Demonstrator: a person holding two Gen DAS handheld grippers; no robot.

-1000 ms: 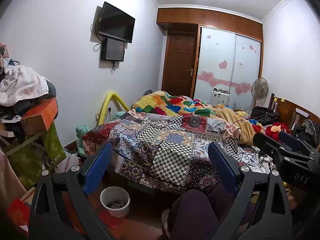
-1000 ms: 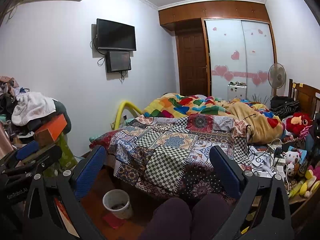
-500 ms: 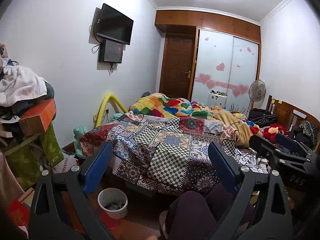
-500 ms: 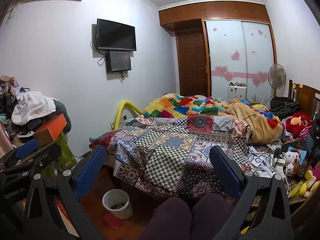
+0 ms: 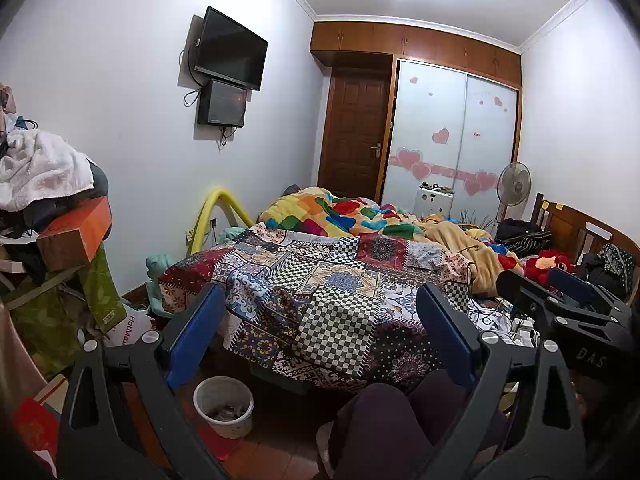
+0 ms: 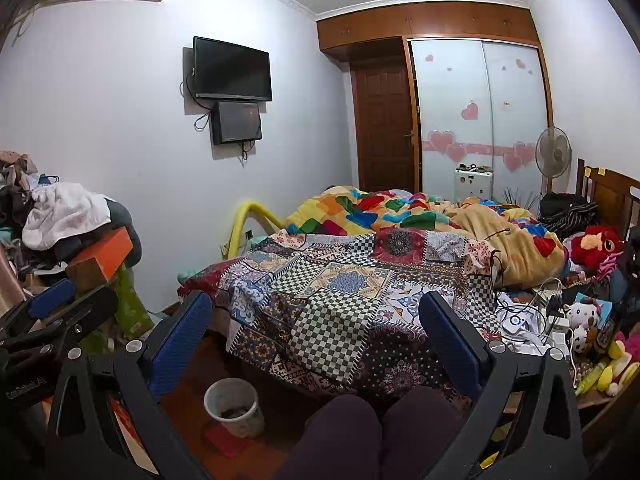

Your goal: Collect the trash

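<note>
A small white trash bin (image 5: 224,406) with some scraps inside stands on the red tiled floor at the foot of the bed; it also shows in the right wrist view (image 6: 235,407). A flat red packet (image 6: 227,440) lies on the floor beside it. My left gripper (image 5: 320,332) is open and empty, held in the air facing the bed. My right gripper (image 6: 316,336) is open and empty at about the same height. The right gripper shows at the right edge of the left wrist view (image 5: 560,304), and the left gripper shows at the left edge of the right wrist view (image 6: 52,312).
A bed with a patchwork quilt (image 5: 336,280) fills the middle of the room. A heap of clothes and boxes (image 5: 52,216) stands at the left. Toys, cables and chargers (image 6: 560,320) clutter the right side. The person's knees (image 6: 368,432) sit low in front.
The left wrist view has tilted slightly, so the bed and bin sit a little lower and left. The right gripper has barely moved. Both stay open.
</note>
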